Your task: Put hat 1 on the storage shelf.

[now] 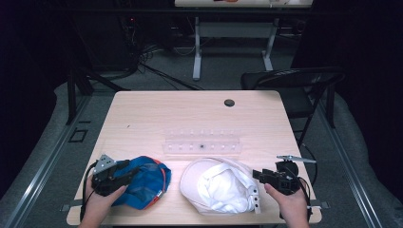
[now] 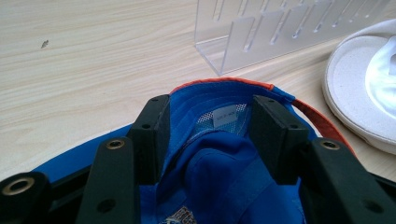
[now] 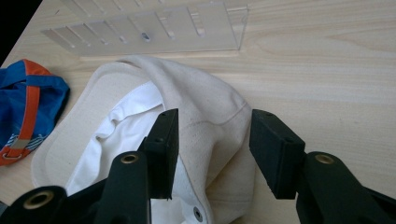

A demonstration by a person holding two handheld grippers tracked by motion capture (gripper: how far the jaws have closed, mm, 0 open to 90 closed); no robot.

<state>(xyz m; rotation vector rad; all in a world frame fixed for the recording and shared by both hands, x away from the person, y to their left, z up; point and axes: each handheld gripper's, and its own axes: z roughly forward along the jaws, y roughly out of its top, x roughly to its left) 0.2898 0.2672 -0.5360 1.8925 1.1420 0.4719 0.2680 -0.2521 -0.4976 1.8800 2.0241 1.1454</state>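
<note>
Caps, two of them, lie upside down on the wooden table (image 1: pixel 142 111), both on the person's side of the clear acrylic rack (image 1: pixel 202 141), which serves as landmark. White cap (image 1: pixel 219 184): just in front of the rack's right half, near but apart from it, inner lining up. Blue cap (image 1: pixel 145 181): in front of the rack's left end, orange trim along its edge, label visible inside.

Left gripper (image 1: pixel 124 176): released, jaws spread wide over the blue cap's hollow, cloth between them but not pinched. Right gripper (image 1: pixel 257 174): also released, jaws parted at the white cap's rear edge, farthest from the rack's left end.

Judged step: approach done, grasp not yet made on either cap. Next move likely calls for lowering each pair of jaws onto a rim or seam and closing; soft cloth may bunch or slip, so a firm bite on the stiffer edge band looks wise before lifting toward the rack's slots.
</note>
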